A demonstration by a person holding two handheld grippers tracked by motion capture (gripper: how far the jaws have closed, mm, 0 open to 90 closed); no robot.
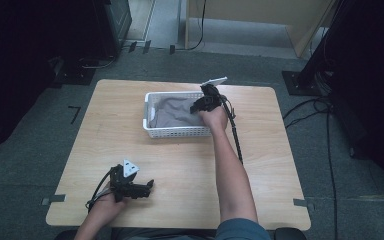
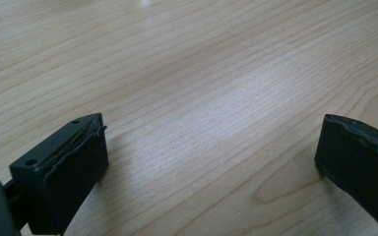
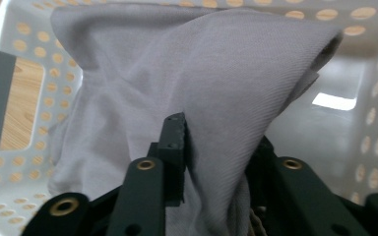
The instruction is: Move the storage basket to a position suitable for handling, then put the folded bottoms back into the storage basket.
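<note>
A white perforated basket [image 1: 175,133] stands at the back middle of the wooden table [image 1: 190,165], with a grey cloth [image 1: 172,113] bunched inside it. My right gripper [image 1: 200,106] reaches down into the basket's right end. In the right gripper view the grey cloth [image 3: 202,64] rises in a fold between the jaws. It lies against the left one and drapes over the right one, which stand apart around it. The basket wall [image 3: 24,98] surrounds it. My left gripper [image 1: 147,186] rests low near the table's front left. In the left gripper view it [image 2: 211,162] is open, with bare wood between its jaws.
A black cable [image 1: 237,137] trails from the right gripper along the forearm over the table. Beyond the table is grey floor with cables [image 1: 325,107] at the right and dark equipment [image 1: 115,20] at the back left.
</note>
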